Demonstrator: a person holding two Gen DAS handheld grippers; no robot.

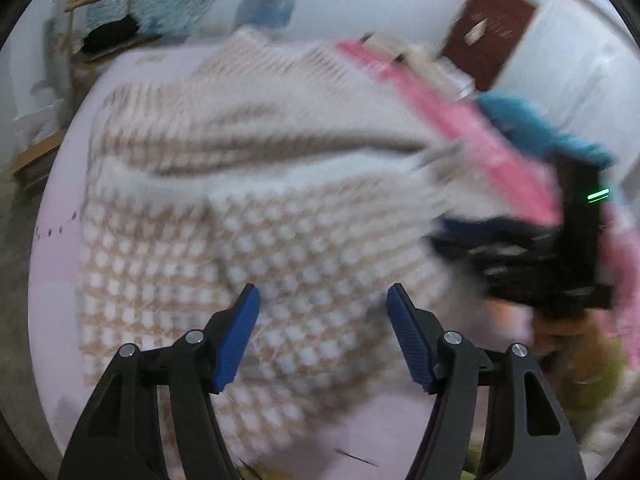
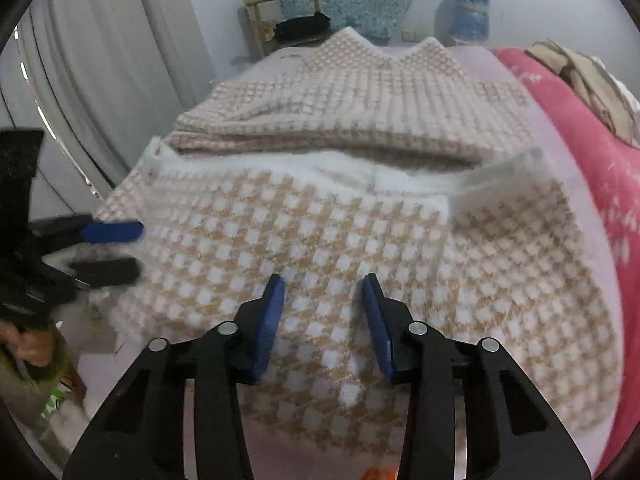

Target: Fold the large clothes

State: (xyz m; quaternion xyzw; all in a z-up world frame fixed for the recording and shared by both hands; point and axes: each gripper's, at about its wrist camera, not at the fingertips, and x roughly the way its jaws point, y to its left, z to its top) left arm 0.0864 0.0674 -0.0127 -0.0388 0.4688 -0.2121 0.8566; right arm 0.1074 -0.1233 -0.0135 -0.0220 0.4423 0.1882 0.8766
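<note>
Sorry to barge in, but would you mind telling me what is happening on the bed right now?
A person is folding a checked beige-and-white sweater spread on a bed, with a two-finger gripper in each hand. Its lower part appears folded up over the body, showing the white lining. The left gripper and right gripper both hang open over the fabric, holding nothing. A pink blanket lies along one side of the bed.

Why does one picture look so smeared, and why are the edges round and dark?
Left wrist view: motion blur smears the sweater and pink blanket; its own tool stays sharp. Right wrist view: clearer, slight blur. Both: fisheye lens bends edges, black corners.
</note>
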